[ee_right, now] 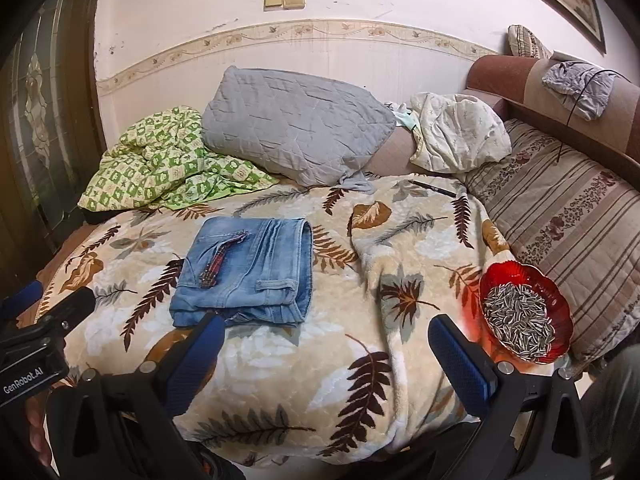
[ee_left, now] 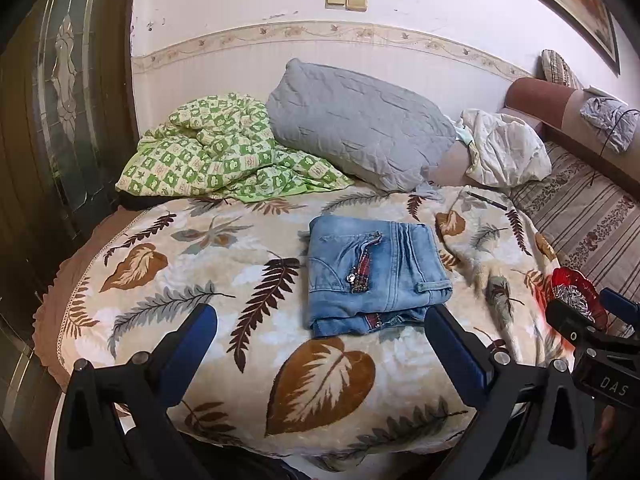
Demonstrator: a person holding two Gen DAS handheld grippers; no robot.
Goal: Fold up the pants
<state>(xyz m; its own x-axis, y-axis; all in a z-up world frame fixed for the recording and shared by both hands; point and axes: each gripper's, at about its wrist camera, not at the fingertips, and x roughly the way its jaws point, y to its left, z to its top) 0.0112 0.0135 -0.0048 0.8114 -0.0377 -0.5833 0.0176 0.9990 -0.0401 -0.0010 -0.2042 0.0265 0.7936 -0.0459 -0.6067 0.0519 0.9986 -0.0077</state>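
Note:
Light blue denim pants (ee_left: 374,274) lie folded into a compact rectangle on the leaf-patterned blanket (ee_left: 224,320), waistband and belt loop toward me. In the right wrist view the pants (ee_right: 248,276) sit left of centre. My left gripper (ee_left: 320,320) is open, held above the blanket just short of the pants' near edge, nothing between its fingers. My right gripper (ee_right: 326,326) is open too, its left finger (ee_right: 200,354) near the pants' front corner. Each gripper shows at the edge of the other's view, the right one (ee_left: 592,320) and the left one (ee_right: 44,316).
A red glass bowl of sunflower seeds (ee_right: 524,314) stands at the blanket's right edge. Behind lie a grey pillow (ee_right: 296,128), a green checked quilt (ee_right: 160,164), a white bundle (ee_right: 456,136) and a pen (ee_right: 432,188). A striped cushion (ee_right: 568,208) is right.

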